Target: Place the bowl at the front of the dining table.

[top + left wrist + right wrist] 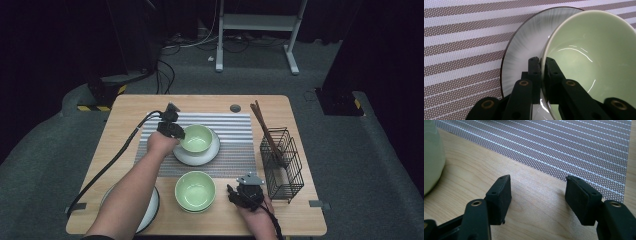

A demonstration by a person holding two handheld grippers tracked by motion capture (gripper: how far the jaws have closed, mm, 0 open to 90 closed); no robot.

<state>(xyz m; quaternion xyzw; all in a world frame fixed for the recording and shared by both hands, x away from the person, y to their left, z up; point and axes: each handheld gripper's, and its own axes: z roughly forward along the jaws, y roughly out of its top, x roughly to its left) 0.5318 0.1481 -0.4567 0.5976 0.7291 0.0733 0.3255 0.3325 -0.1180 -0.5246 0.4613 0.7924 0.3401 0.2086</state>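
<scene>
The far pale-green glazed ceramic bowl (pixel 196 138) is pinched at its near-left rim by the left hand-held gripper (pixel 176 131), jaws clamped nearly shut across the wall. It's seated on a white round plate (pixel 524 45) on the striped placemat (pixel 235 125). The right hand-held gripper (pixel 239 196) is parked wide open and empty on the wooden counter (pixel 130 107), just right of the near green bowl (pixel 195 190), so any lift is left to the left side.

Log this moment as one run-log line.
left gripper: shut on far green bowl rim, bowl on white plate | right gripper: open, empty, beside near green bowl | striped placemat under plate
</scene>
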